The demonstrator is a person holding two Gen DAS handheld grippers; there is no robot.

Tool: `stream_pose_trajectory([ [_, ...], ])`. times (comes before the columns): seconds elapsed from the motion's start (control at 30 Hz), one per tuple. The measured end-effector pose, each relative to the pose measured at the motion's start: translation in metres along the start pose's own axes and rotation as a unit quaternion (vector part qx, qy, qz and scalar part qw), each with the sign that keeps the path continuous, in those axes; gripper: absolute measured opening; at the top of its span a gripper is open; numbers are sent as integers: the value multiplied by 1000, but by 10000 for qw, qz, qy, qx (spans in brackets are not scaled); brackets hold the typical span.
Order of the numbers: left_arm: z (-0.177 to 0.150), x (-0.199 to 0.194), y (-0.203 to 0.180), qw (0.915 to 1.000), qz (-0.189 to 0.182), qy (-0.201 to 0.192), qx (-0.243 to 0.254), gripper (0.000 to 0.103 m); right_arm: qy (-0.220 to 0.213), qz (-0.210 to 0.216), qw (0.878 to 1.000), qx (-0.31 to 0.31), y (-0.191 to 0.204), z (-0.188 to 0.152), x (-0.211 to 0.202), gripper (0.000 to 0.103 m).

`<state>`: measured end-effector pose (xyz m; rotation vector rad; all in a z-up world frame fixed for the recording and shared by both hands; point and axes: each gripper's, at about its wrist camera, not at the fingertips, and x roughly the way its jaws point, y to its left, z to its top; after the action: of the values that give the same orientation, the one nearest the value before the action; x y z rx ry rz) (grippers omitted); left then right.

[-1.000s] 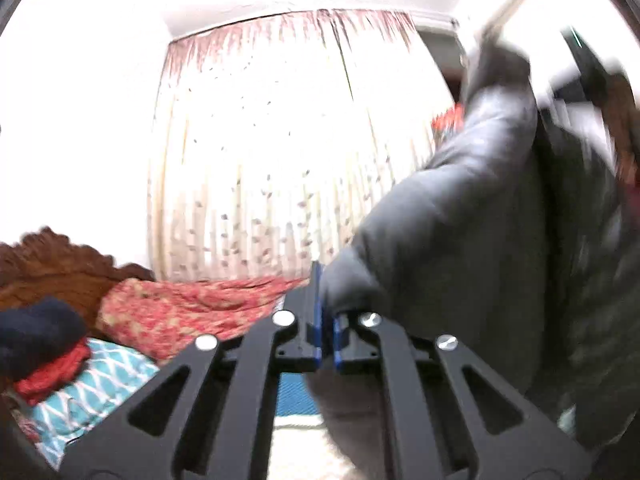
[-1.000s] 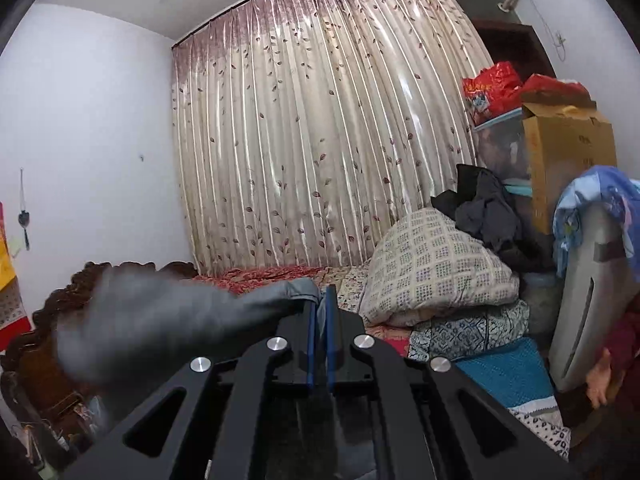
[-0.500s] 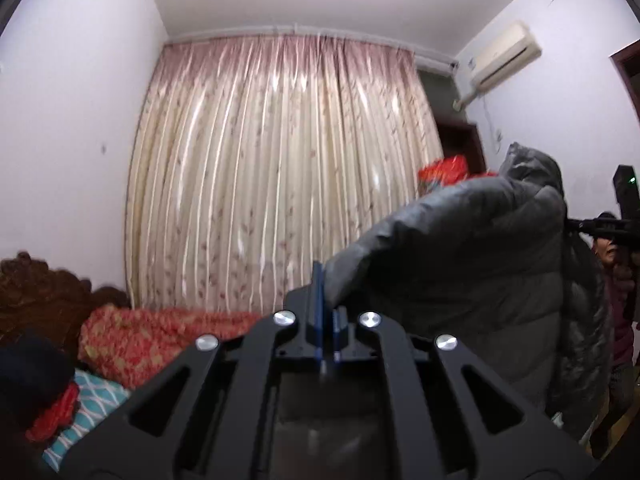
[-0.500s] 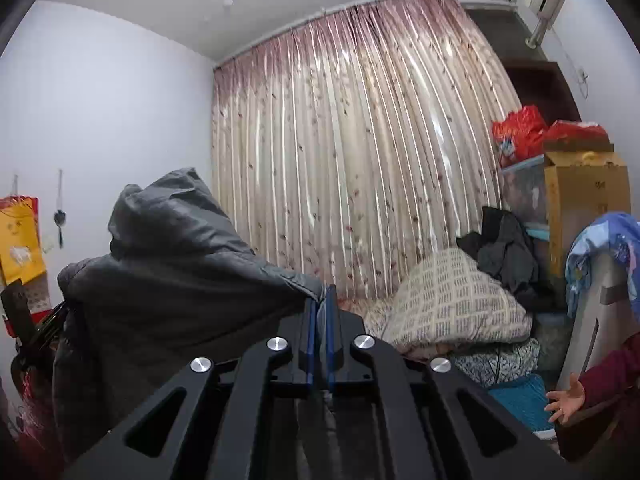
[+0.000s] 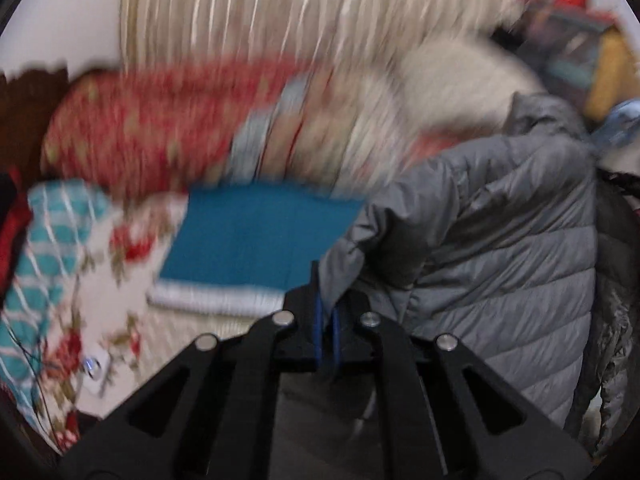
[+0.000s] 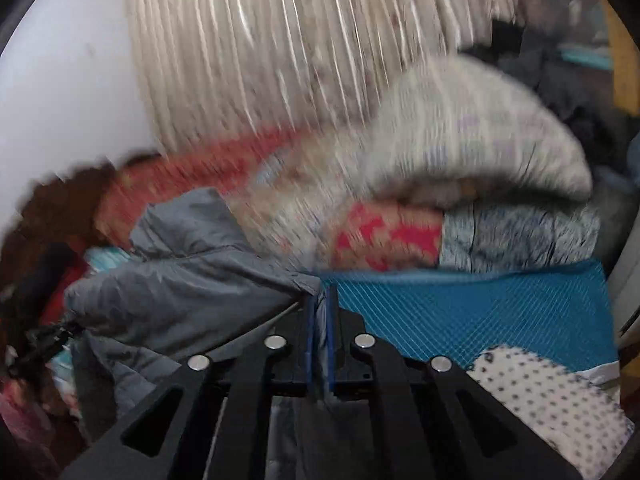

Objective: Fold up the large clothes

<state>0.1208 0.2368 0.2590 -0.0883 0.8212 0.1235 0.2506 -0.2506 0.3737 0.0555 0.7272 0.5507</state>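
Note:
A large grey quilted puffer jacket (image 5: 500, 248) hangs in the air between my two grippers, above the bed. My left gripper (image 5: 327, 320) is shut on one edge of it, and the jacket spreads to the right of the fingers. In the right wrist view the same jacket (image 6: 180, 292) spreads to the left, and my right gripper (image 6: 320, 320) is shut on its other edge. Both views are blurred by motion.
Below lies a bed with a teal cloth (image 5: 256, 236) and a floral sheet (image 5: 80, 300). Red patterned bedding (image 5: 140, 128), pillows (image 6: 480, 140) and a dotted cloth (image 6: 552, 400) lie around. A curtain (image 6: 280, 40) hangs behind. Piled boxes and clothes stand at the right (image 5: 580, 52).
Both grippers have tipped down from facing the curtain and ceiling to facing the bed. The jacket has come down with them, still held at both edges.

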Motion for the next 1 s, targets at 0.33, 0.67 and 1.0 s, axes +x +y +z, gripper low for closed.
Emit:
stream_pose_trajectory([
  [0.33,-57,158,16,9806,-20,1839,-675,8,1716,-1046,9791,-314,-21,-118,163,25],
  [0.67,-18,45,44,9941,182,1038,-244,37,2366,-72,9710,321,-59,-171,133,34],
  [1.0,-6,32,-63,9899,-1197,760,-76,37,1008,-446,9919,639,-123,-168,20,59],
])
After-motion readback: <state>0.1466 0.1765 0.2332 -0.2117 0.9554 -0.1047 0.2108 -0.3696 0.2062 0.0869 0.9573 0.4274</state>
